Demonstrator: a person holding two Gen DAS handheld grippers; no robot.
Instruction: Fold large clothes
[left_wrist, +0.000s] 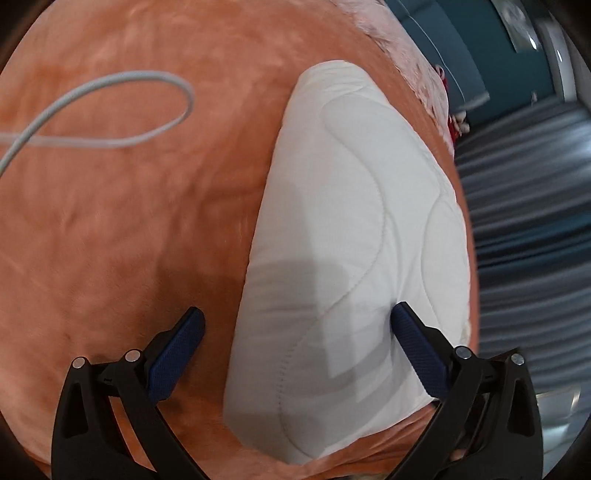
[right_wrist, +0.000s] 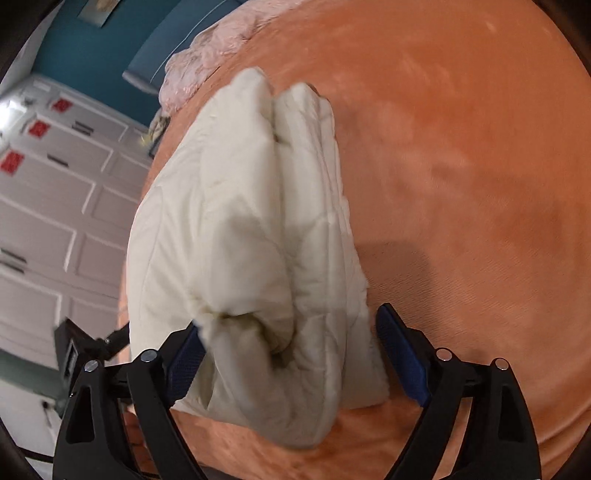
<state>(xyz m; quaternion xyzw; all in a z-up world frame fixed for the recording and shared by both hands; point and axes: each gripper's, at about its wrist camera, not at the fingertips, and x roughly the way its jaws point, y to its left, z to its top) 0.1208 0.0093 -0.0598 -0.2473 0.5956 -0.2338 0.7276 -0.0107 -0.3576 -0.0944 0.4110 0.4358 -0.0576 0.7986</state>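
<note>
A white quilted garment (left_wrist: 343, 206), folded into a thick long bundle, lies on an orange plush bedcover (left_wrist: 129, 221). My left gripper (left_wrist: 295, 317) hovers open over the bundle's near end; its left finger is above the bedcover and its right finger (left_wrist: 410, 332) is above the quilt's top. In the right wrist view the same bundle (right_wrist: 240, 229) shows its stacked folded layers. My right gripper (right_wrist: 290, 321) stands open astride the near end. The cloth hides the tip of its left finger, and its right finger (right_wrist: 397, 343) stands just clear of the edge.
A grey cable (left_wrist: 110, 110) loops over the bedcover at the left. Pink fluffy bedding (right_wrist: 207, 55) lies at the far end of the bed. Beyond the bed's edge are a striped floor (left_wrist: 528, 221), a teal wall (right_wrist: 92, 44) and white panelled cabinets (right_wrist: 55, 203).
</note>
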